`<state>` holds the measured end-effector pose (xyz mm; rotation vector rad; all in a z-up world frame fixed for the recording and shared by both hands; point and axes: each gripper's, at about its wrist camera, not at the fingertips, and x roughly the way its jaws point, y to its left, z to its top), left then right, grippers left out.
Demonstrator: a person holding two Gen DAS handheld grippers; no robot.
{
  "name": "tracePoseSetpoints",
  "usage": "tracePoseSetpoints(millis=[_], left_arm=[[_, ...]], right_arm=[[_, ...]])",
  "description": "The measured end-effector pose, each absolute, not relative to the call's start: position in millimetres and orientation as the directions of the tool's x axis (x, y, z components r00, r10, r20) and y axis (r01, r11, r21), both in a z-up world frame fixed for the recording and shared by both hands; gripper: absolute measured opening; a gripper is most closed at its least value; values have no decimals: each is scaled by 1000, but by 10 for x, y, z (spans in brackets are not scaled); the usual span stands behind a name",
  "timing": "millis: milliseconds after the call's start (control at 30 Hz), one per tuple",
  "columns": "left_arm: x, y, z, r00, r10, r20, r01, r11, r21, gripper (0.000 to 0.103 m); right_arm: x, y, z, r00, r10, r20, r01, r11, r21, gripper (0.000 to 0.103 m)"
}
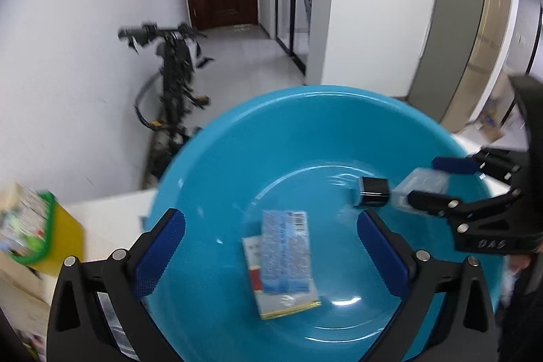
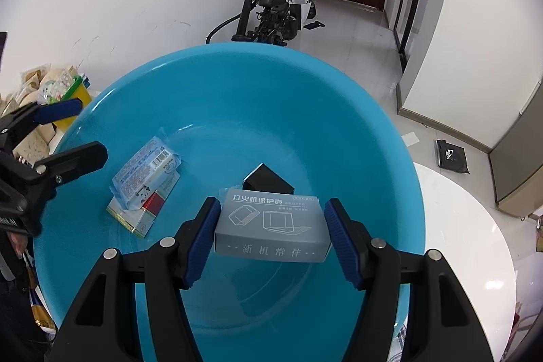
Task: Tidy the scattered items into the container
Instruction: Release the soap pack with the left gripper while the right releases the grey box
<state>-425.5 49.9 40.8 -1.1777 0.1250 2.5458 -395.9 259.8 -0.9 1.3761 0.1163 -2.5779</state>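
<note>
White tabletop (image 2: 475, 226); grey box (image 2: 271, 226) crosswise between right tongs (image 2: 271, 236)

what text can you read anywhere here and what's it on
"打火机保护壳" on top of the grey box held in the right gripper.
"新机常伴" on the front side of the same box.
"DAS" embossed on the right gripper's black body, seen from the left wrist view.
Small print beside the box's title: too small to read.
Blue packet lying in the blue basin: barcode and fine print, too small to read.
Card under the blue packet: unreadable.
</note>
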Motion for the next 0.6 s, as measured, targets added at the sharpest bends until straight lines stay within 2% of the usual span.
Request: tracePoseSetpoints(millis=[100, 200, 267, 533, 600], left_arm=[[-4285, 441, 361, -580, 262, -771, -302, -948, -95, 103], [-4329, 426, 309, -580, 138, -803, -238, -971, 5, 103], [-4340, 420, 290, -577, 111, -809, -228, -973, 29, 103], [-4336, 468, 245, -540, 146, -829, -255, -967, -4, 103], [-4342, 464, 240, -541, 142, -829, -252, -968, -2, 103]], right_arm=[[-3968, 2567, -63, -516, -145, -844, 245, -969, 17, 62], [-3979, 2548, -112, -499, -139, -856, 250, -968, 11, 62], [-3973, 2548, -117, -493, -142, -858, 253, -967, 15, 62], [-3968, 2557, -138, -477, -134, -869, 245, -969, 14, 64], [-3965, 2559, -129, -483, -125, -867, 239, -971, 6, 72]])
